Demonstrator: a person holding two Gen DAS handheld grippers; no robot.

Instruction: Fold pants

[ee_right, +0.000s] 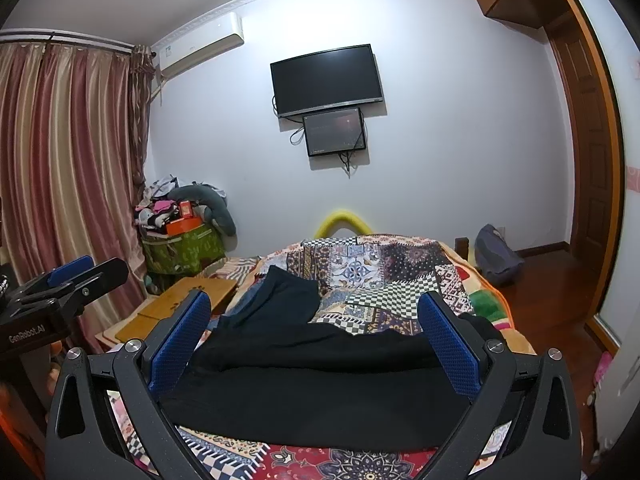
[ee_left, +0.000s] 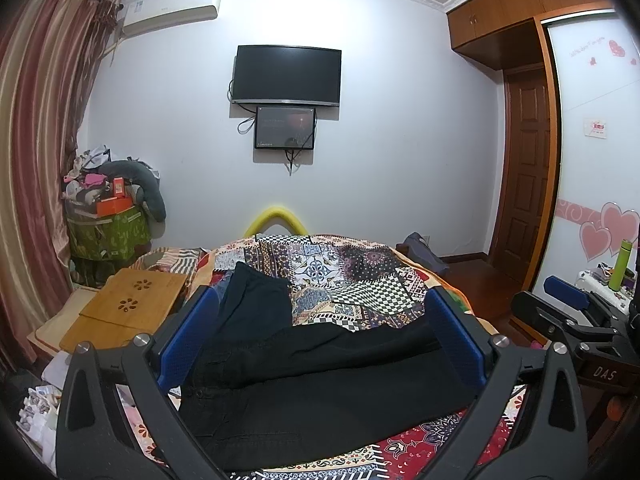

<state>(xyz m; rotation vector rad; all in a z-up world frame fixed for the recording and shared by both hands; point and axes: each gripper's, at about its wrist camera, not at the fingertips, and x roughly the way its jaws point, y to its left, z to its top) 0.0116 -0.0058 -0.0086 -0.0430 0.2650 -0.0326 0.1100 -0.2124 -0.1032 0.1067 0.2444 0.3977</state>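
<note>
Black pants (ee_left: 320,392) lie across the bed (ee_left: 360,276), long axis running left to right in the lower frame. Left gripper (ee_left: 320,344) and right gripper (ee_right: 314,344) hover above, jaws apart, holding nothing, about equally near.

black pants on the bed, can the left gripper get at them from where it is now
Probably yes. The left gripper is open, and the black pants lie spread on the patchwork bedspread right between and below its fingers, with nothing lying over them.

Spread tongs (ee_right: 316,336), black pants (ee_right: 320,384), patchwork bedspread (ee_right: 400,276)
</note>
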